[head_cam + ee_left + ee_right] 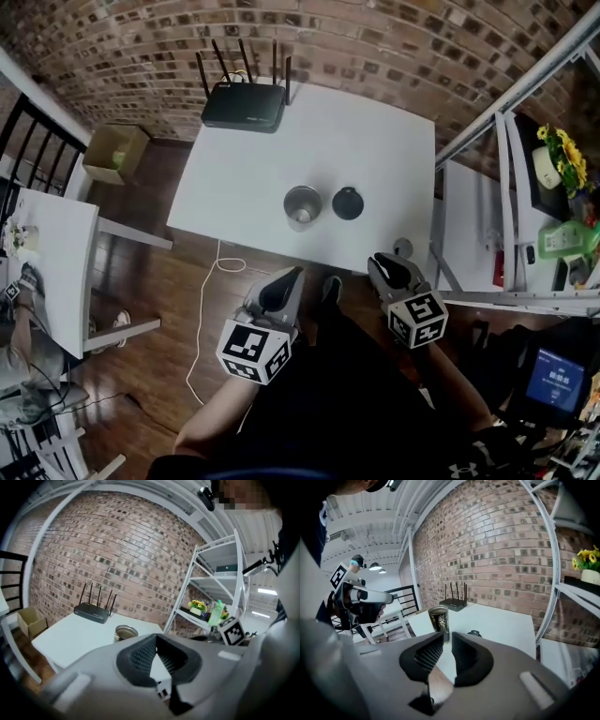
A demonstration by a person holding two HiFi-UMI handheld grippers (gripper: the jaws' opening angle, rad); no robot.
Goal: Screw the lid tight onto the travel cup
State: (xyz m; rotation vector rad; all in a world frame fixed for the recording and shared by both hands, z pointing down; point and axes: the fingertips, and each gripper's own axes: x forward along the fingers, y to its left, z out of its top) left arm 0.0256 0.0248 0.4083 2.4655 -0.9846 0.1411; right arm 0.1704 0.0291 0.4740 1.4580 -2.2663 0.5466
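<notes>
On the table point(375, 141), the cup point(302, 207) stands upright with its mouth open. The lid point(348, 203) lies flat just beside it, on its right, and the two do not touch. Both sit toward the near edge, which I judge puts them within easy reach. The router point(244, 105) sits at the far edge, well apart from the work.

I hold my left gripper point(280, 287) and my right gripper point(393, 271) short of the near edge, over the floor point(178, 281), side by side and pointed toward the table. Neither touches the cup or the lid. I judge this a ready position: the lid is not yet on the cup.

State of the jaws:
- Left: clenched, pad against pad, with nothing held. The left gripper view shows the cup ahead, left of the jaws.
- Right: parted by a narrow gap, with nothing between the pads. The right gripper view lines that gap up with the cup, and the lid shows low, just right of it.

The layout matches the hands: the lid lies on the right gripper's side, the cup nearer the left. I judge that the right jaws must open wider to take the lid, and that the left jaws must open to steady the cup. Risk: an upright cup can tip or spin if the lid is twisted with no counter-hold.
</notes>
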